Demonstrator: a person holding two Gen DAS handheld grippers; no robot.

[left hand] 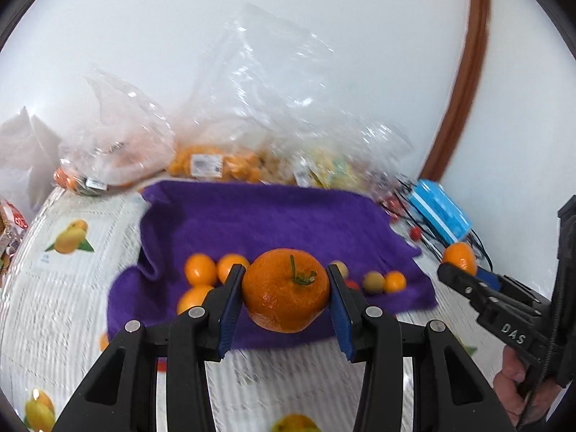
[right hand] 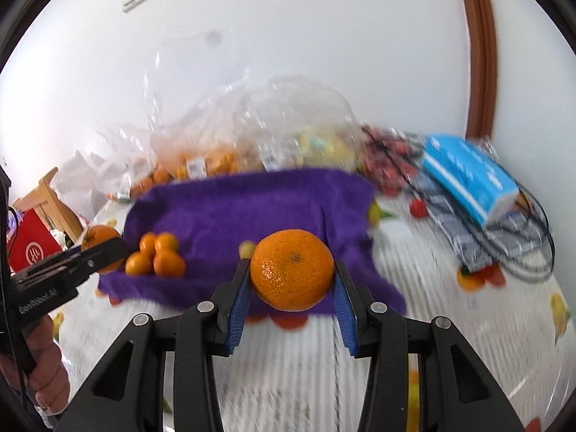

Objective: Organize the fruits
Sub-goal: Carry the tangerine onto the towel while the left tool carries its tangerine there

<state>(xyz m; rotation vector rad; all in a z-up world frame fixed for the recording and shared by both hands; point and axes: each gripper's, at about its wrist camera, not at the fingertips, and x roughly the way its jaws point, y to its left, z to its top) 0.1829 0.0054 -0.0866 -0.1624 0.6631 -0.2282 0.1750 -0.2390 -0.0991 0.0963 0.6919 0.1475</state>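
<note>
Two fruits are being carried at once, so the step in hand is judged to be the transport stage of the sorting. A tangerine with a green stem (left hand: 286, 289) is being pinched between the blue pads of the left hand-held gripper (left hand: 284, 288), clear of the cloth below. A second tangerine (right hand: 292, 270), its blossom end turned to the camera, is being clamped in the same way by the right hand-held gripper (right hand: 291, 273). Both are being held above the near edge of a purple towel (left hand: 270, 216), which is lying across the middle of the table (left hand: 72, 288) on a fruit-printed tablecloth.

On the towel, a cluster of small orange kumquats (right hand: 156, 253) is being kept toward its left side, and a few small yellowish and orange fruits (left hand: 385, 281) toward its right. Clear plastic bags of fruit (left hand: 252, 126) are standing along the far edge of the table, with a blue packet (right hand: 468, 176) at the far right corner.

The next move is judged to call for a bare patch of towel being chosen for the tangerines, apart from the smaller fruit. Each should be lowered until it is resting on the cloth before the jaws are spread, since a round fruit may roll toward the table's edge.
</note>
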